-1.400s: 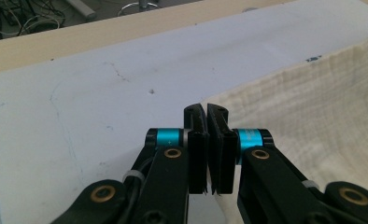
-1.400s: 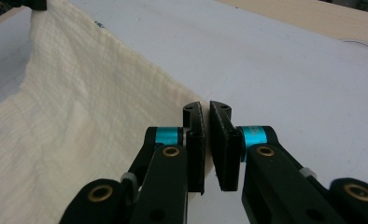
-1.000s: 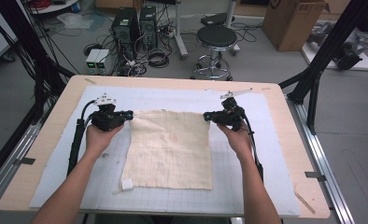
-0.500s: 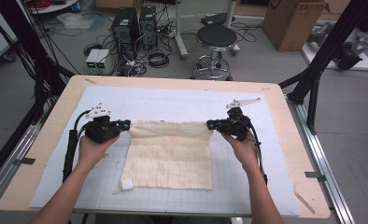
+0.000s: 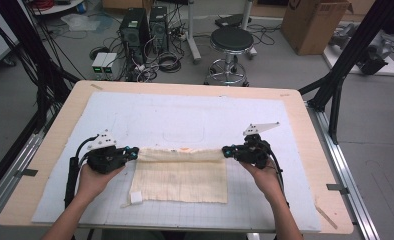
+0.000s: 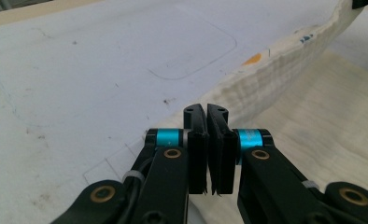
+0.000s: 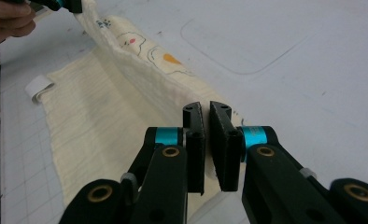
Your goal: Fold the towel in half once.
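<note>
A person stands at the near edge of the surface [image 5: 305, 125], a pale wooden top covered by a white mat [image 5: 185, 117] with a faint grid printed on it. On the mat lies a cream cloth [image 5: 180, 180] with a fine woven check. Its far edge is lifted and drawn toward the person, so that a raised fold runs straight across from one gripper to the other while the rest of the cloth lies flat on the mat below it. The lifted strip shows the cloth's other face, printed with small coloured figures, among them an orange patch [image 6: 252, 59].

The left gripper [image 5: 130, 151] holds the left end of that raised edge. In the left gripper view its fingers [image 6: 196, 144] stand nearly together, with the cloth's corner pinched between them and the fold stretching away to the upper right.

The right gripper [image 5: 228, 150] holds the right end of the same edge. In the right gripper view its fingers [image 7: 194, 144] are likewise closed to a narrow gap on the cloth, and the fold leads off to the upper left toward the other hand [image 7: 7, 21].

A small white tag [image 5: 135, 197] sticks out at the cloth's near left corner, lying on the mat. Beyond the surface, a black round stool [image 5: 232, 41] and computer towers [image 5: 145, 25] stand on the floor.
</note>
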The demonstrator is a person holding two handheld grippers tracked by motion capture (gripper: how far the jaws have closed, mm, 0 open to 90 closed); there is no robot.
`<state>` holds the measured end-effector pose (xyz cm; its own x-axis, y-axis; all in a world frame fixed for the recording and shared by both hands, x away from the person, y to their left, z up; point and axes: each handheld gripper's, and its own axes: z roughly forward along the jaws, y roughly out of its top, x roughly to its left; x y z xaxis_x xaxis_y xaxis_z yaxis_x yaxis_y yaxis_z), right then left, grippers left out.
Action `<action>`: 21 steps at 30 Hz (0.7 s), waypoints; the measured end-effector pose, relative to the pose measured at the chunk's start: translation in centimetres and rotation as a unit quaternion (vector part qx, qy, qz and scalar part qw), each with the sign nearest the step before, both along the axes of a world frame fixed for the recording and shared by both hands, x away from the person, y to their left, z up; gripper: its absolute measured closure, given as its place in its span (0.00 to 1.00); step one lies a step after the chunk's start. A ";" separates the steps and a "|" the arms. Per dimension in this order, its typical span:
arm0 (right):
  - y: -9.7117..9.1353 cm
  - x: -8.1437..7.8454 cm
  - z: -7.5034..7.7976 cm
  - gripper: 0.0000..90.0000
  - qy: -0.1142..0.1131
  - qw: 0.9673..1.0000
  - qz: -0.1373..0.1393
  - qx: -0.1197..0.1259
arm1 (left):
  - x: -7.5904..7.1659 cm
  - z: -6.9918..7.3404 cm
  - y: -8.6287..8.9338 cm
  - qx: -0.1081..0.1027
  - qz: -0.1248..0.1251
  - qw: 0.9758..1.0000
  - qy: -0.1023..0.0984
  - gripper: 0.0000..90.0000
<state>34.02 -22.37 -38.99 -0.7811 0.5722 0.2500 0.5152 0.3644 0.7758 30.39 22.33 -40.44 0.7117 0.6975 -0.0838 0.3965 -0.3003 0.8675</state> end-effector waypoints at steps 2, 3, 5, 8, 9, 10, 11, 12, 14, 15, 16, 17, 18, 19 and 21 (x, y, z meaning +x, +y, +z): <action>-0.2 -0.5 -0.3 0.94 0.001 1.000 0.001 0.003 | -0.6 -0.2 0.1 0.002 -0.004 1.000 -0.001 0.96; -0.3 -0.8 -0.4 0.94 0.000 1.000 0.001 0.005 | -0.8 -0.3 0.1 -0.001 -0.007 1.000 -0.001 0.96; -0.3 -1.3 -0.6 0.94 -0.001 1.000 0.005 0.009 | -1.3 -0.5 0.0 0.001 -0.009 1.000 0.000 0.96; -0.2 -2.0 -0.8 0.94 -0.004 1.000 0.008 0.007 | -2.0 -0.7 0.1 0.006 -0.014 1.000 -0.001 0.96; -0.1 -2.2 -0.8 0.94 -0.006 1.000 0.013 0.009 | -2.2 -0.8 0.1 0.009 -0.015 1.000 -0.001 0.96; -0.1 -2.5 -0.9 0.94 -0.009 1.000 0.014 0.008 | -2.3 -0.9 0.2 0.011 -0.018 1.000 0.000 0.96; -0.1 -2.8 -0.9 0.94 -0.007 1.000 0.016 0.007 | -2.5 -1.0 0.3 0.010 -0.019 1.000 0.000 0.96; 0.0 -3.0 -1.0 0.94 -0.010 1.000 0.018 0.008 | -2.8 -1.1 0.3 0.010 -0.019 1.000 0.000 0.96; 0.0 -3.5 -1.1 0.94 -0.010 1.000 0.021 0.006 | -3.2 -1.3 0.5 0.012 -0.024 1.000 0.000 0.96; 0.1 -3.8 -1.1 0.94 -0.009 1.000 0.024 0.005 | -3.4 -1.5 0.5 0.011 -0.025 1.000 0.002 0.96; 0.1 -4.0 -1.2 0.94 -0.010 1.000 0.024 0.003 | -3.5 -1.7 0.5 0.013 -0.026 1.000 0.003 0.96; 0.1 -4.1 -1.3 0.94 -0.010 1.000 0.026 -0.001 | -3.7 -1.8 0.5 0.015 -0.027 1.000 0.005 0.96; 0.2 -4.3 -1.4 0.94 -0.009 1.000 0.028 -0.003 | -3.9 -1.9 0.5 0.011 -0.027 1.000 0.004 0.96; 0.2 -4.4 -1.5 0.94 -0.010 1.000 0.029 -0.004 | -4.0 -2.0 0.5 0.013 -0.029 0.999 0.003 0.96; 0.3 -4.8 -1.7 0.94 -0.008 1.000 0.030 -0.003 | -4.2 -2.1 0.6 0.015 -0.032 0.999 0.004 0.95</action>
